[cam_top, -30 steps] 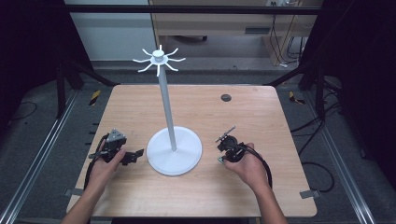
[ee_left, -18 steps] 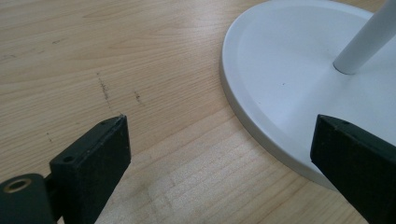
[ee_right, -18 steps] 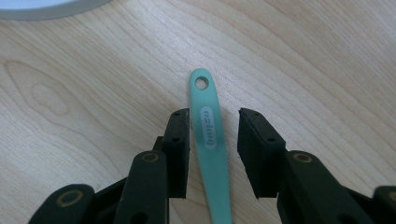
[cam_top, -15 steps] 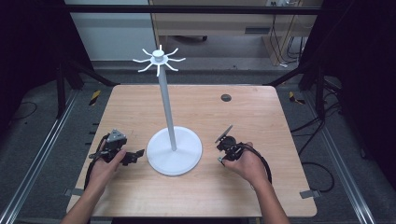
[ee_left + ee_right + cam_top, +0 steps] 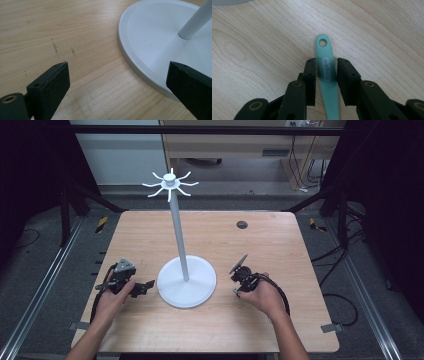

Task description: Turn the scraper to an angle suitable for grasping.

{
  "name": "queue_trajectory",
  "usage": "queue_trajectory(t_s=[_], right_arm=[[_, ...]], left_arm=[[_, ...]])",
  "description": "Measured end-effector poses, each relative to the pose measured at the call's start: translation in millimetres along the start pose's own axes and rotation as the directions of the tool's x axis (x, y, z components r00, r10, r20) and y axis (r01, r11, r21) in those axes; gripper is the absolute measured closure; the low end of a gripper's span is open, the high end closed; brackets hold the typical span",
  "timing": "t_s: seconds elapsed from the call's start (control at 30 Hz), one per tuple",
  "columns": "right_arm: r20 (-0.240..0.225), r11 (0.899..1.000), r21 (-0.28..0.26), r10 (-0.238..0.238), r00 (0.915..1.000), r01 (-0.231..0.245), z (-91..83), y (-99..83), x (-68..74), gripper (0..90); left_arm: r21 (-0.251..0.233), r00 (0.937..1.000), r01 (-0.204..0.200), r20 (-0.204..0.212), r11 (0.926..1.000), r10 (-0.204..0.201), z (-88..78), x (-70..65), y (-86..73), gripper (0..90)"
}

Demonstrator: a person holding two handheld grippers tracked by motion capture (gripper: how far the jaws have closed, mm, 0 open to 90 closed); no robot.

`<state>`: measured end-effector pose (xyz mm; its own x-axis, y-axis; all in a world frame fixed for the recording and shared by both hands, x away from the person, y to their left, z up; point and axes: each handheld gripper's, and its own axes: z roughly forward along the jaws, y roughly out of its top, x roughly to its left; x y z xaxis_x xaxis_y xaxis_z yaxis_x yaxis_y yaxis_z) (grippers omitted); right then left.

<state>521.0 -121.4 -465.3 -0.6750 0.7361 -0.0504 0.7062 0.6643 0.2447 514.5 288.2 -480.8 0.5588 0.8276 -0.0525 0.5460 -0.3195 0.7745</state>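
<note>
A tall white stand [image 5: 179,235] rises from a round base [image 5: 187,281] at the table's middle, with curved hooks [image 5: 170,182] at its top. My left gripper [image 5: 145,287] rests on the table just left of the base, open, with nothing between its jaws. In the left gripper view [image 5: 117,67] the base rim [image 5: 140,67] lies between and beyond the jaws. My right gripper [image 5: 236,281] sits right of the base. In the right gripper view [image 5: 326,61] its jaws press both sides of a flat teal handle [image 5: 325,53] with a hanging hole, low over the wood.
A small dark round grommet [image 5: 242,224] sits in the wooden tabletop [image 5: 280,250] at the back right. Black frame posts stand at both sides of the table. Cables trail from each gripper toward the person's hands.
</note>
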Motion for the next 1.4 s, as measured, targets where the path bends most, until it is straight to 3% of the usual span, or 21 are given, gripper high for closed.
queue_trajectory(t_s=[0.47, 0.5, 0.6, 0.77, 0.8, 0.87, 0.93, 1.07, 1.1, 1.13, 1.17, 1.2, 1.4], right_arm=[[-0.010, 1.000, 0.022, 0.018, 0.9998, -0.018, 2.4, 3.5, 1.0, 72.6], [0.003, 1.000, 0.014, -0.018, 0.9998, 0.018, 3.0, 2.8, 0.1, 73.5], [-0.012, 1.000, 0.002, 0.023, 0.9997, -0.023, -0.8, 1.1, 0.4, 74.0], [-0.026, 0.995, -0.071, 0.061, 0.9978, -0.063, -18.0, -5.1, -5.0, 74.1], [-0.032, 0.988, -0.128, 0.083, 0.9960, -0.086, -32.1, -9.2, -8.3, 74.1], [-0.037, 0.979, -0.176, 0.096, 0.9947, -0.101, -44.4, -12.4, -11.5, 74.2], [-0.039, 0.964, -0.234, 0.124, 0.9916, -0.129, -59.7, -16.4, -14.5, 74.3], [-0.043, 0.932, -0.326, 0.152, 0.9874, -0.158, -83.0, -22.9, -18.1, 74.4], [-0.043, 0.932, -0.326, 0.152, 0.9874, -0.158, -83.0, -22.9, -18.1, 74.4], [-0.045, 0.915, -0.369, 0.159, 0.9863, -0.164, -92.3, -26.1, -20.0, 74.4], [-0.045, 0.915, -0.369, 0.159, 0.9863, -0.164, -92.3, -26.1, -20.0, 74.4], [-0.049, 0.899, -0.405, 0.161, 0.9857, -0.167, -100.1, -29.1, -21.8, 74.4], [-0.043, 0.862, -0.480, 0.164, 0.9855, -0.164, -117.9, -35.5, -24.0, 74.5]], left_arm=[[0.003, 1.0000, -0.003, -0.001, 1.0000, 0.003, 0.4, -0.6, 0.1, 4.7], [0.003, 1.0000, -0.002, -0.002, 1.0000, 0.002, 0.3, -0.4, 0.1, 4.7], [0.000, 1.0000, 0.000, -0.002, 1.0000, 0.000, -0.3, -0.3, 0.1, 4.7], [0.004, 1.0000, -0.001, -0.002, 1.0000, 0.001, 0.4, -0.2, 0.0, 4.7], [0.004, 1.0000, -0.004, -0.001, 1.0000, 0.004, 0.5, -0.6, 0.1, 4.7], [0.007, 1.0000, -0.009, -0.002, 0.9999, 0.010, 0.3, -0.7, 0.2, 4.7], [0.006, 1.0000, -0.008, -0.002, 1.0000, 0.008, 0.3, -0.8, 0.2, 4.7], [0.006, 1.0000, -0.003, -0.003, 1.0000, 0.003, 0.2, -0.6, 0.0, 4.7], [0.006, 1.0000, -0.003, -0.003, 1.0000, 0.003, 0.2, -0.6, 0.0, 4.7], [0.004, 1.0000, -0.002, -0.004, 1.0000, 0.002, 0.4, -0.6, -0.1, 4.7], [0.004, 1.0000, -0.002, -0.004, 1.0000, 0.002, 0.4, -0.6, -0.1, 4.7], [0.004, 1.0000, -0.002, -0.004, 1.0000, 0.003, 0.3, -0.6, -0.1, 4.7], [0.004, 1.0000, 0.000, -0.004, 1.0000, 0.000, 0.1, -0.2, -0.2, 4.7]])
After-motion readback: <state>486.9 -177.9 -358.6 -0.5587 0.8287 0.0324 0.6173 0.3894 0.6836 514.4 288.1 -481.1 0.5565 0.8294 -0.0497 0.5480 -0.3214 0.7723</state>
